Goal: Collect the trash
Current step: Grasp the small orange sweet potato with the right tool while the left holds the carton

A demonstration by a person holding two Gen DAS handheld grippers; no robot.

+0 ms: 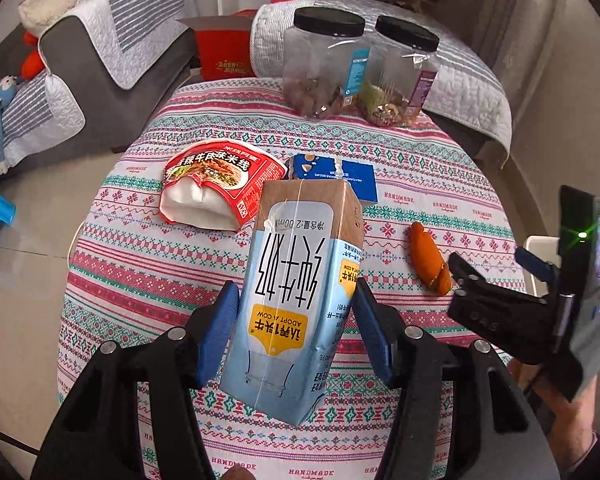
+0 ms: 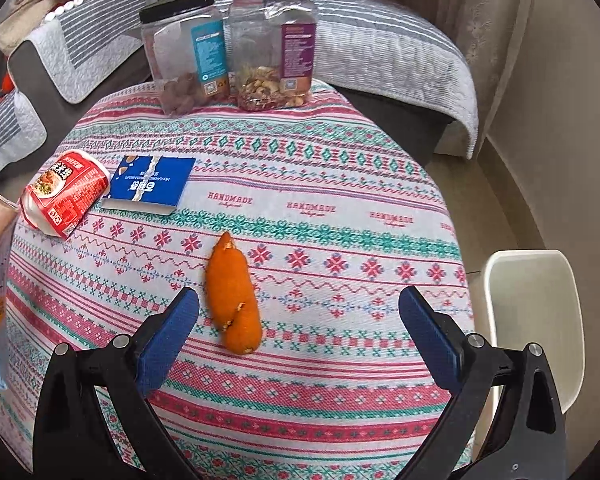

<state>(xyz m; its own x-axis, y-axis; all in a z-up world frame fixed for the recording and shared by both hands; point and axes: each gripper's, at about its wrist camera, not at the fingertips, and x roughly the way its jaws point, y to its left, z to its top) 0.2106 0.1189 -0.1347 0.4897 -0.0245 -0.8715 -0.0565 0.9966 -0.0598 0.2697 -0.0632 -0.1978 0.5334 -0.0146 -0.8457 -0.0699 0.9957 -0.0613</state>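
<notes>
A round table fills both views, covered in a woven cloth of pink, green and white bands stitched with diamonds and the word HANDMADE; quilted grey-striped sofas stand behind it. The left gripper has its blue pads clamped on the sides of a pale blue and brown milk carton, a boxy paper pack lifted above the cloth, with its brown folded end pointing away. Beyond it lie a crumpled red noodle cup, tipped on its side with its white inside showing, and a flat blue snack box just beside it. The right gripper hovers with its jaws spread wide and empty, the matte orange peel lying curled on the cloth between them, nearer the left finger. At the far edge stand two clear plastic jars with black lids, each with a low layer of nuts. A white bin sits right of the table
</notes>
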